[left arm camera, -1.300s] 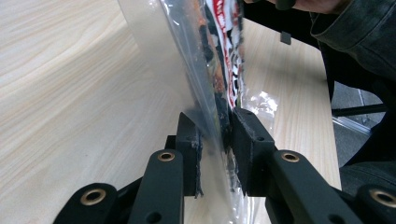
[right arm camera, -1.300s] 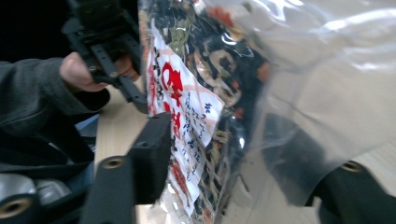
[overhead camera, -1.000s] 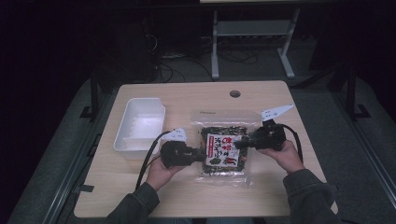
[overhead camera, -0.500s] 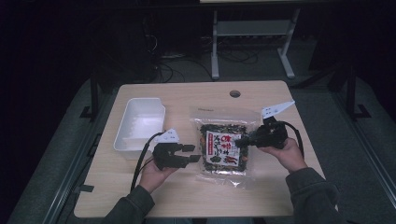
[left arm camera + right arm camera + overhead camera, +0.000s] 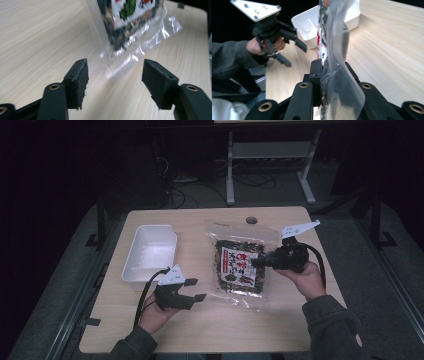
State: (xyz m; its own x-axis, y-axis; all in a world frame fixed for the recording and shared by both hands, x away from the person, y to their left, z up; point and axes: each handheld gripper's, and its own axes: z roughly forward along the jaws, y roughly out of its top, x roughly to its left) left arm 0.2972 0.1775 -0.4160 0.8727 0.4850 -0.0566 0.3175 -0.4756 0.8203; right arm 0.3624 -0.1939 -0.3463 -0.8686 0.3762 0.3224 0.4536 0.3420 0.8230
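Observation:
A clear snack bag (image 5: 241, 265) with a red-and-white label and dark green contents hangs over the table's middle, lifted and tilted. My right gripper (image 5: 256, 262) is shut on its right edge; in the right gripper view the jaws (image 5: 322, 72) pinch the bag (image 5: 332, 47) edge-on. My left gripper (image 5: 196, 290) stands open to the left of the bag, apart from it. The left gripper view has the two jaws (image 5: 115, 80) wide apart with nothing between them, and the bag's clear lower corner (image 5: 135, 53) a little ahead.
A white empty tray (image 5: 150, 251) sits at the table's left, just beyond my left gripper, and appears as well in the right gripper view (image 5: 310, 23). A round hole (image 5: 251, 220) marks the wooden table's far edge. Dark floor and a metal stand lie beyond.
My left gripper has pulled back from the bag's left edge, toward the left and the person. The right gripper has kept hold and lifted the bag slightly.

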